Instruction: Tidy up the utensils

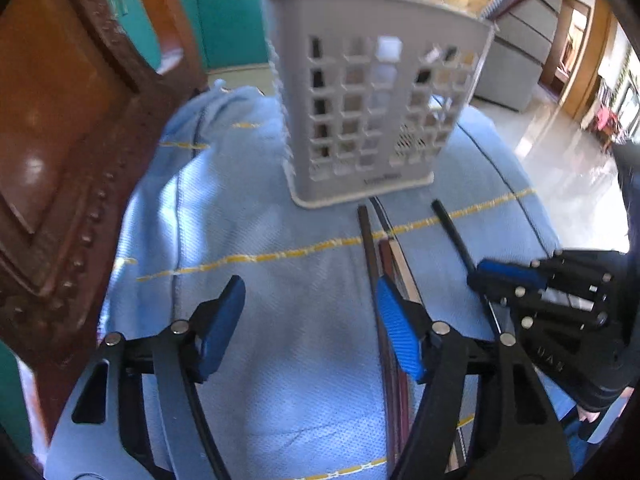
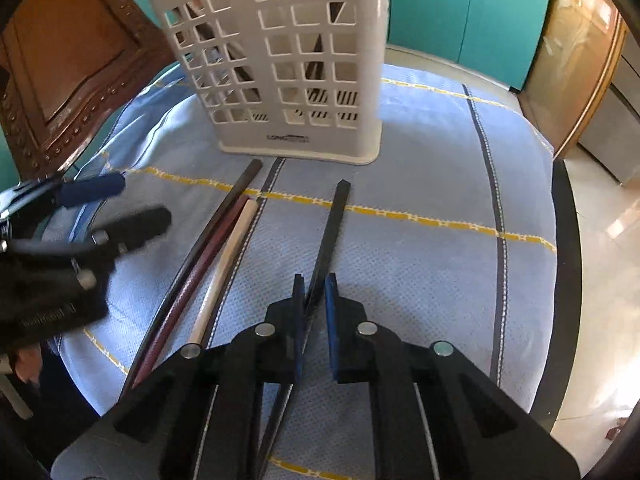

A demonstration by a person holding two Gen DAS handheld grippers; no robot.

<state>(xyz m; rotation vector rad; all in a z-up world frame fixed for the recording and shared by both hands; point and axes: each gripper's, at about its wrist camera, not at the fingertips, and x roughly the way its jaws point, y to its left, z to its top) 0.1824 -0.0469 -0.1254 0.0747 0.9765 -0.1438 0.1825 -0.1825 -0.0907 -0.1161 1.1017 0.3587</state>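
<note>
A white perforated utensil holder (image 2: 280, 60) (image 1: 372, 112) stands upright on the blue cloth (image 2: 420, 208), with dark utensil handles showing inside it. In front of it lie three chopsticks side by side: a black one (image 2: 224, 212), a dark red one (image 2: 208, 256) and a white one (image 2: 232, 252). A separate black chopstick (image 2: 334, 224) (image 1: 452, 228) lies to their right. My right gripper (image 2: 314, 284) (image 1: 492, 276) is shut on its near part. My left gripper (image 1: 310, 292) (image 2: 140, 200) is open and holds nothing. Its right finger hovers over the three chopsticks (image 1: 370, 248).
A carved brown wooden chair back (image 1: 60, 160) rises close at the left of the table. The table's dark round rim (image 2: 568, 280) drops to a shiny floor on the right. Teal cabinets (image 2: 460, 20) stand behind. Bare cloth lies left of the holder.
</note>
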